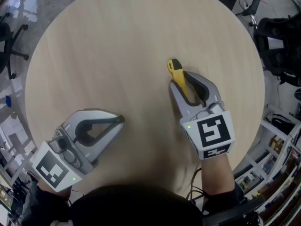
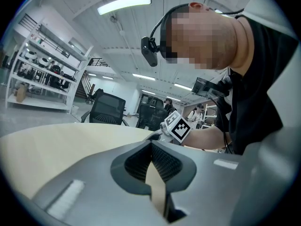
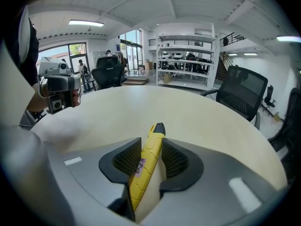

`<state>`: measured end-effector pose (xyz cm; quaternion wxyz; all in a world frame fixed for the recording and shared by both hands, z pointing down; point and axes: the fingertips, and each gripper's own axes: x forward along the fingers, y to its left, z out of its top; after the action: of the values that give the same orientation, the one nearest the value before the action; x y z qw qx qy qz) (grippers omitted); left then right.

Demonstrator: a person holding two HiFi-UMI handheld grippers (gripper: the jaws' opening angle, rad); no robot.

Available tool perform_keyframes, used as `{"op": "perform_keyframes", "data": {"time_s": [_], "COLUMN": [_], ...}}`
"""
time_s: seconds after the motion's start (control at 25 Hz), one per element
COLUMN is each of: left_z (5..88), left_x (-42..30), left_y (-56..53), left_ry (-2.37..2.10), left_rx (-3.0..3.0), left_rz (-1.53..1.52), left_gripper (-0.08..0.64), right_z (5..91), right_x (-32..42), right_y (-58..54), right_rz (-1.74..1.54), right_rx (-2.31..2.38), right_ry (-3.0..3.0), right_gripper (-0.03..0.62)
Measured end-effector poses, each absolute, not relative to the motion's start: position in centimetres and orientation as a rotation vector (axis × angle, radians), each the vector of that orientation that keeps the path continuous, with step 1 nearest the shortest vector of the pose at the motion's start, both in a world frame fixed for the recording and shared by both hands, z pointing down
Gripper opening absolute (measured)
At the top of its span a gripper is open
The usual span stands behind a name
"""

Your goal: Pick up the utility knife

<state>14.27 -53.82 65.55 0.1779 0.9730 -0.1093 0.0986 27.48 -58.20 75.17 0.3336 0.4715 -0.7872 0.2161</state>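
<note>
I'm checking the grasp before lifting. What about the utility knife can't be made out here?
The utility knife's rear half: head view, covered by the right gripper, whose jaws are closing with the knife between them.
Print on the purple label: right gripper view, too small.
Blade out or in: dark tip too small in both views.
Left gripper view: knife behind the right gripper.

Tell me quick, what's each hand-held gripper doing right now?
Left hand-held gripper: closed, empty.
Right hand-held gripper: jaws closing around the yellow utility knife, not clamped yet.
</note>
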Motion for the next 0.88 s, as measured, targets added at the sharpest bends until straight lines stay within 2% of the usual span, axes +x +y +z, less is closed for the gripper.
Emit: {"op": "perform_keyframes", "data": {"time_s": [0.36,0.64,0.72,0.88], "left_z": [65.2,63.8,63.4,62.1], "left_x": [13.8,13.5,13.3,13.3], "left_y": [-53.9,-53.3,-53.1,-52.8], "left_ry": [-0.331,-0.345,-0.353,-0.361], "left_rx": [2.755,2.756,2.752,2.754], "left_rz": [0.262,0.239,0.233,0.227], "left_gripper": [-0.003,-0.003,-0.003,-0.003], "right_z": [74.5,71.3,70.4,70.0], "right_x": [28.6,30.2,30.8,32.1], "right_y": [-57.8,-57.4,-57.1,-56.5], "right_rz": [0.557,0.723,0.791,0.848], "right_rx": [1.258,1.361,1.404,1.446], "right_ry": [-2.065,-2.185,-2.227,-2.231], "right_gripper": [0.121,0.112,0.078,0.072]}}
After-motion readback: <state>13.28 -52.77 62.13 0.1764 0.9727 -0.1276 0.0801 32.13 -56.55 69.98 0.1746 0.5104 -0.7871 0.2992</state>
